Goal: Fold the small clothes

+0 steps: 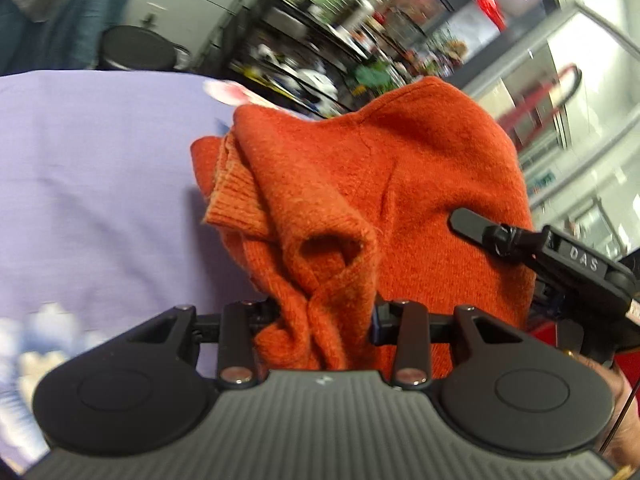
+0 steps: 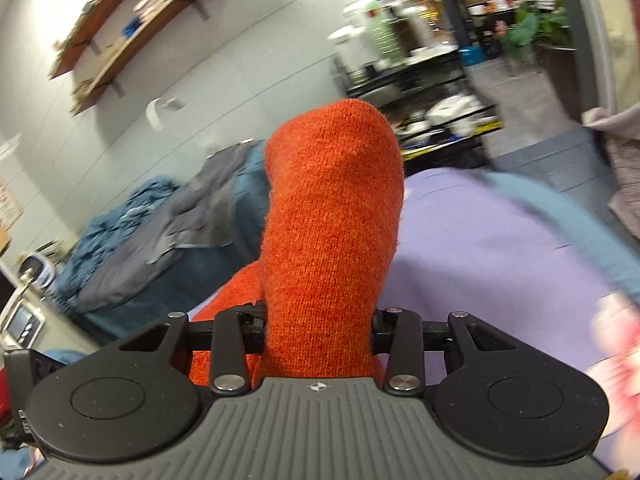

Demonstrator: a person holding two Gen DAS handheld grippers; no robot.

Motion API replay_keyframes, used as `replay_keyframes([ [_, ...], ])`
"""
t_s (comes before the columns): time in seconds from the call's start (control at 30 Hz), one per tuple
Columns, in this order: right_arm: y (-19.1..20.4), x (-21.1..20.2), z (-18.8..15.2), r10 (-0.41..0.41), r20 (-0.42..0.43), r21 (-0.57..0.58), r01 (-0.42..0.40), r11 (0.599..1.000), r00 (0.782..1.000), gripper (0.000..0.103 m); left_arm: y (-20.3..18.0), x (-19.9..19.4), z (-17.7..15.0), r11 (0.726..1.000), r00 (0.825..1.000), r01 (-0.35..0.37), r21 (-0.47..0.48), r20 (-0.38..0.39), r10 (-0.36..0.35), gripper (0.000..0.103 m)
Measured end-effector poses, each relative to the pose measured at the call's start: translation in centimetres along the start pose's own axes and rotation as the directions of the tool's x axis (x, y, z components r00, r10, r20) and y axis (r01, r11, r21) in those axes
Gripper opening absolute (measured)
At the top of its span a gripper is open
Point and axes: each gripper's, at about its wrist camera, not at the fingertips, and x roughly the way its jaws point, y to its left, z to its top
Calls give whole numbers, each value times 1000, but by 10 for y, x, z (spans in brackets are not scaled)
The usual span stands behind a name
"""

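- Left gripper (image 1: pixel 326 312), black, two-fingered: jaws clamped on a twisted, bunched fold of an orange knitted wool garment (image 1: pixel 360 184); the fingers themselves are hidden by the fabric.
- Right gripper (image 2: pixel 318 320), black, two-fingered: jaws clamped on a thick rounded roll of the same orange knitted wool garment (image 2: pixel 332 216), which rises straight up from between them; fingers hidden by the knit.
- Orange garment, left wrist view: held raised above the surface, a ribbed cuff or hem (image 1: pixel 236 204) drooping at its left side, a broad smooth panel to the right.
- Right gripper as seen from the left wrist view (image 1: pixel 560 256): enters from the right edge, one finger (image 1: pixel 466 222) pressed against the orange panel.
- Lilac cloth-covered table (image 1: pixel 100 184): spread beneath and behind the garment; shown also in the right wrist view (image 2: pixel 480 248).
- Pile of blue and grey clothes (image 2: pixel 160 232): beyond the table's far left side.
- Wooden wall shelves (image 2: pixel 132 20): upper left, contents blurred.
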Motion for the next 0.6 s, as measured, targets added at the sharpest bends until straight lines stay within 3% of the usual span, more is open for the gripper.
replay_keyframes([
  [0.27, -70, 2, 4, -47, -7, 105, 47, 993, 999, 67, -47, 67, -19, 998, 994, -40, 54, -104, 46, 39],
  [0.5, -105, 18, -2, -69, -32, 179, 74, 981, 997, 69, -43, 70, -29, 996, 992, -42, 72, -116, 51, 48],
  [0.6, -114, 20, -5, -94, -51, 185, 102, 977, 994, 79, -34, 61, -28, 995, 991, -41, 93, -124, 52, 52],
])
